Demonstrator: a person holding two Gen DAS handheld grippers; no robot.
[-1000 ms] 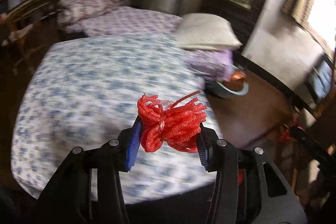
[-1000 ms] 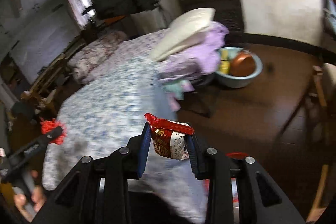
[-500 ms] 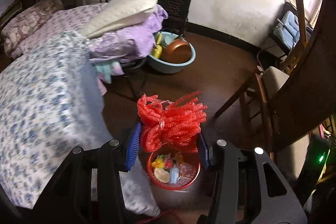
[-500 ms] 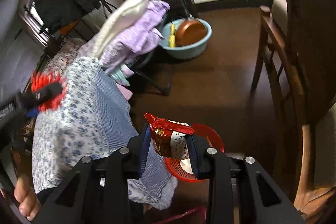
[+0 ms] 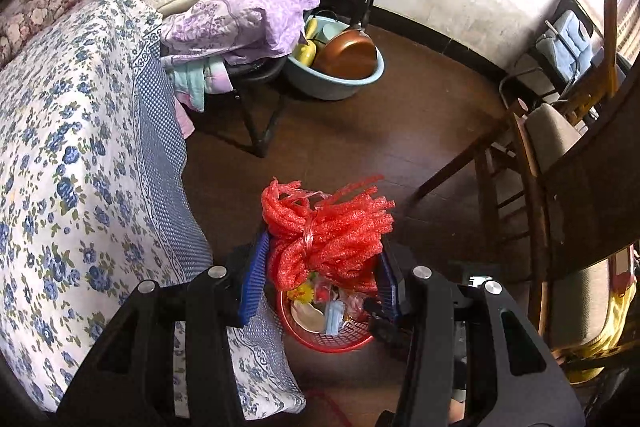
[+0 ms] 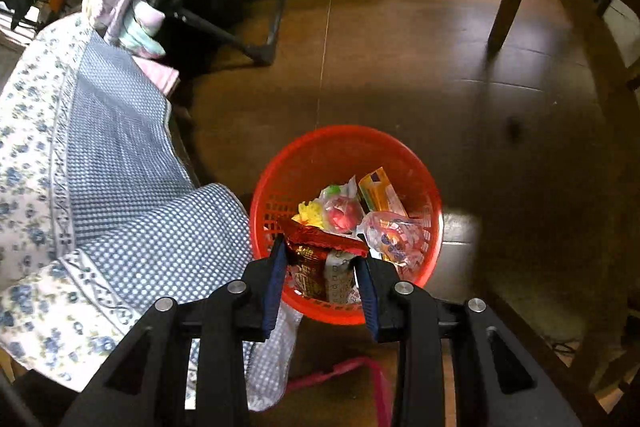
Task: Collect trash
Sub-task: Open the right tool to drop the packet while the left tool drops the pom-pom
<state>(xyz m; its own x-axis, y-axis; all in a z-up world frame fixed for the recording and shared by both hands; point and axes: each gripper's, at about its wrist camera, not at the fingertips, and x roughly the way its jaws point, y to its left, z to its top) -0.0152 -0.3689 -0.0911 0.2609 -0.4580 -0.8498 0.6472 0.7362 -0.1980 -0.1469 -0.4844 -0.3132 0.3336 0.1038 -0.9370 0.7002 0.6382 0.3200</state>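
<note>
Right wrist: wrappers (image 6: 384,223) in red basket (image 6: 430,195).

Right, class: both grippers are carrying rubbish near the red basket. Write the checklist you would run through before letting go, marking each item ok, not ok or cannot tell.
1. Right gripper grips the snack wrapper: ok.
2. Wrapper sits over the red basket: ok.
3. Left gripper grips the red foam netting: ok.
4. Netting is above the basket: ok in the left wrist view, height cannot tell.
5. Basket has room left: ok.
6. Bedsheet clear of the basket rim: cannot tell.
</note>
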